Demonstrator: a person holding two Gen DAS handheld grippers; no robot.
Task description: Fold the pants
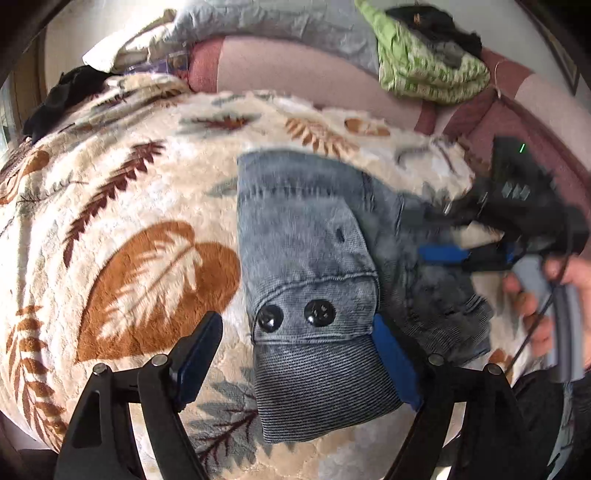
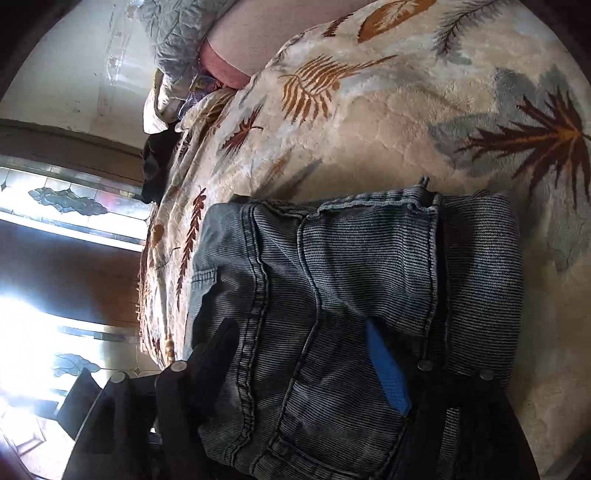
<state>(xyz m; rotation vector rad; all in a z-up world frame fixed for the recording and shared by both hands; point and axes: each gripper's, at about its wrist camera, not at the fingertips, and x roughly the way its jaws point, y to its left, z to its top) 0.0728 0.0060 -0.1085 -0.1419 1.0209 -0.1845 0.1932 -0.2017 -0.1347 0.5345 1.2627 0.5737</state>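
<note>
Grey-blue denim pants (image 1: 310, 236) lie folded in a compact bundle on a cream blanket (image 1: 147, 206) with a leaf print. The waistband with two black buttons (image 1: 295, 314) faces my left gripper (image 1: 295, 354). Its jaws are spread wide, one on each side of the waistband end, and do not pinch it. My right gripper (image 1: 443, 254), held by a hand, hovers over the right side of the bundle and looks blurred. In the right wrist view the pants (image 2: 351, 295) fill the space between its open fingers (image 2: 388, 373), close to the denim.
The blanket (image 2: 369, 122) covers a bed. A green patterned bundle (image 1: 424, 62) with dark clothes on it lies at the back right. A grey pillow (image 1: 266, 22) and a black garment (image 1: 70, 92) lie at the back left. A bright window (image 2: 55, 295) is at the side.
</note>
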